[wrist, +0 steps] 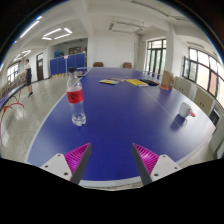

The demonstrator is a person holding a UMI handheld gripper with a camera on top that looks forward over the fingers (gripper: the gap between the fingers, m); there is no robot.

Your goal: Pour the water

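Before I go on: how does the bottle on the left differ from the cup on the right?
The bottle is tall, clear and slim with a red label; the cup is short, squat and pale. The bottle stands just beyond the left finger, while the cup sits farther off to the right, near the table edge. Both stand upright on the blue table, ahead of the open gripper.

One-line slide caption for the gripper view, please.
Open gripper hovers above blue table, water bottle ahead.

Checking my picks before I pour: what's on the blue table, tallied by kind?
Bottle: 1
Clear glass: 1
White cup: 1
Yellow flat items: 2
Total: 5
Gripper open, short of them all.
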